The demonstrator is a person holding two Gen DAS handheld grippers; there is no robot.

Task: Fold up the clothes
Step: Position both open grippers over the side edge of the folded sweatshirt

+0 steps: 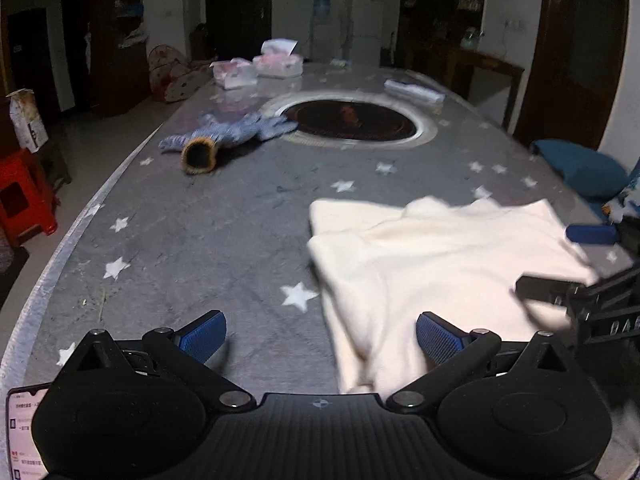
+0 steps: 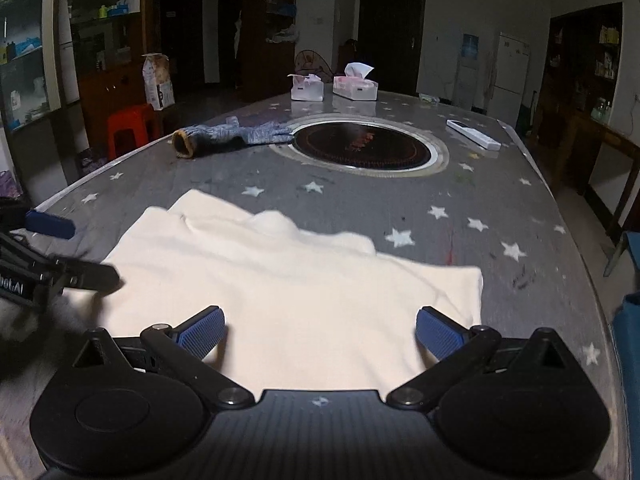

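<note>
A cream garment [image 1: 440, 264] lies flat on the grey star-print tablecloth [image 1: 192, 248], its left edge doubled over in two layers. My left gripper [image 1: 320, 338] hovers open at the garment's near left edge; its right blue pad [image 1: 436, 340] is over the cloth and its left pad over bare tablecloth. In the right wrist view the same garment [image 2: 288, 280] fills the foreground, and my right gripper [image 2: 320, 334] stands open above its near hem, holding nothing. Each gripper shows in the other's view: the right gripper [image 1: 568, 260] at the garment's right side, the left gripper [image 2: 76, 246] at its left side.
A round dark hotplate [image 2: 362, 150] is sunk into the table's middle. A blue-grey knit item with a fur cuff [image 2: 224, 136] lies beyond the garment. Two tissue packs [image 2: 354, 86] and a white flat pack [image 2: 474, 134] sit farther back. A red stool [image 2: 130, 126] stands left of the table, and a phone [image 1: 24, 432] is at my lower left.
</note>
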